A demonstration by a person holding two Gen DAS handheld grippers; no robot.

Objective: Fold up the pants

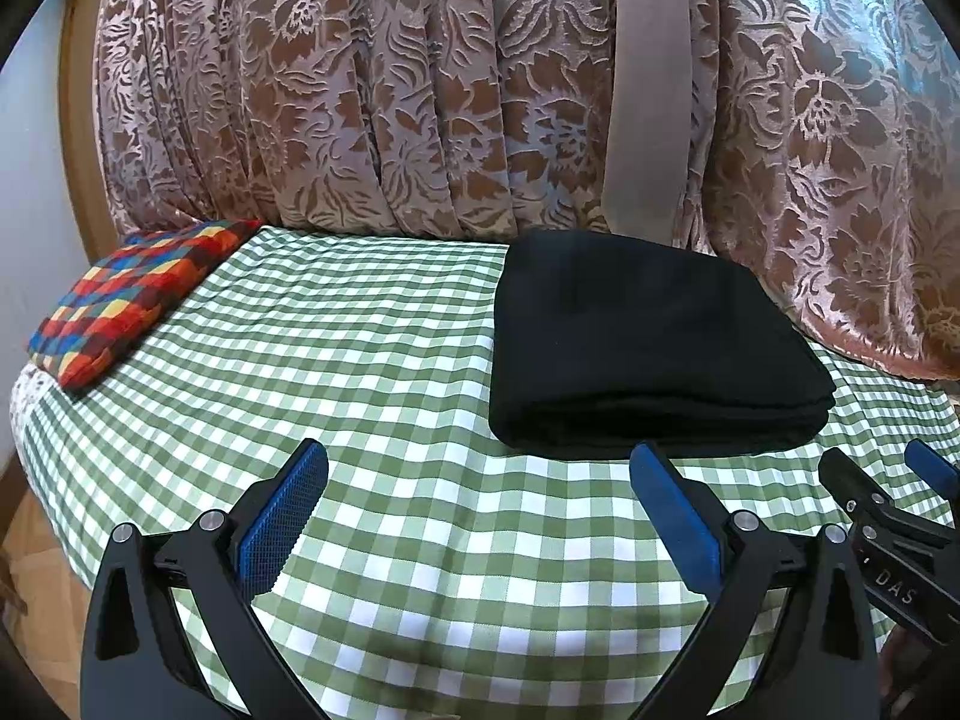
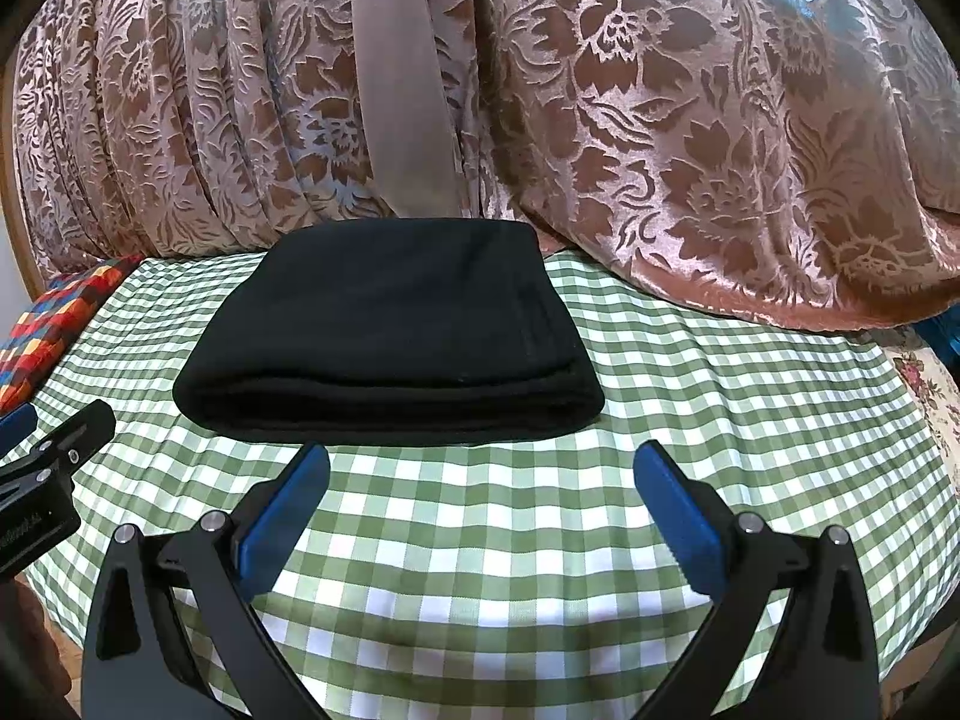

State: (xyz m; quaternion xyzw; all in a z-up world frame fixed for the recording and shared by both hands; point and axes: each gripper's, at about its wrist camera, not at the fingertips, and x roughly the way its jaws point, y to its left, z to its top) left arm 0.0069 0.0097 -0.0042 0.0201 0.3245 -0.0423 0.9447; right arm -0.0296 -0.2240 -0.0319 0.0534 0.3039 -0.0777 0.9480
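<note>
**Folded pants on the checked cloth, both grippers spread and empty**

Across the far side of both my views hangs a brown and pink floral curtain [image 1: 420, 90], with a plain grey-beige strip [image 1: 648, 78] running down through it. Its lower right part spills onto the far right of the surface.

Below it lies the green and white checked cloth [image 1: 372, 372], which covers the whole work surface and fills the near half of each view.

On that cloth sit the black pants [image 2: 384, 324], folded into a thick, tidy rectangle with stacked layers showing along the near edge. From my left wrist view they lie to the far right; from my right wrist view they are almost straight ahead, slightly left. Their far edge sits near the curtain.

At the far left corner of the cloth rests a multicoloured patterned cushion [image 1: 129, 300], well apart from the pants.

My left gripper [image 1: 477, 483] hovers over bare cloth just near of the pants, its blue-padded fingers spread wide with nothing between them. My right gripper [image 2: 480, 483] is the same: fingers wide apart, holding nothing, just short of the pants' near edge. Each gripper shows at the edge of the other's view, so they sit side by side.
</note>
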